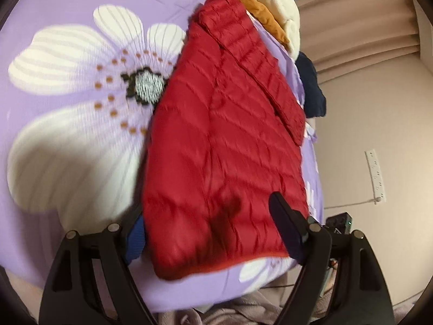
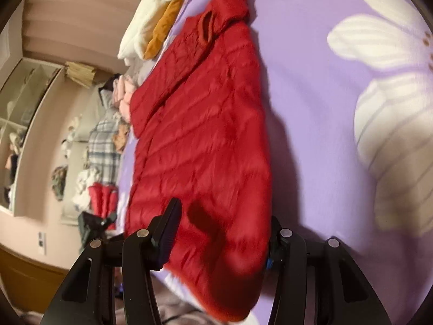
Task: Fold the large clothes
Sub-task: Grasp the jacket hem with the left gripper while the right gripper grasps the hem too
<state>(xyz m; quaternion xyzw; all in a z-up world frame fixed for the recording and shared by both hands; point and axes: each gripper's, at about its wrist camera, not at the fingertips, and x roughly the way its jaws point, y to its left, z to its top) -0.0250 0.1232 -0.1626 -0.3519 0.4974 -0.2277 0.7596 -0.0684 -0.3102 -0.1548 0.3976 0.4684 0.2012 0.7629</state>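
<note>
A red quilted puffer jacket (image 1: pixel 216 135) lies spread on the purple flowered bedspread (image 1: pixel 67 5), hood at the far end and hem toward me. My left gripper (image 1: pixel 211 230) straddles the near hem. Its right finger (image 1: pixel 286 224) hovers over the fabric and throws a shadow on it. The jacket's edge partly hides the left finger's blue pad (image 1: pixel 135 235). The jaws stand wide and open. In the right wrist view the same jacket (image 2: pixel 203 122) fills the middle. My right gripper (image 2: pixel 220 238) is open over the hem's other corner, left finger (image 2: pixel 167 230) above the cloth, right finger (image 2: pixel 274 241) behind it.
White and orange clothes (image 1: pixel 270 13) are piled at the bed's far end, with a dark garment (image 1: pixel 314 86) beside them. More clothes (image 2: pixel 105 140) and shelves (image 2: pixel 24 108) stand past the bed's left edge. A power strip (image 1: pixel 376 176) hangs on the wall. Grey fabric (image 1: pixel 230 308) lies below the bed's near edge.
</note>
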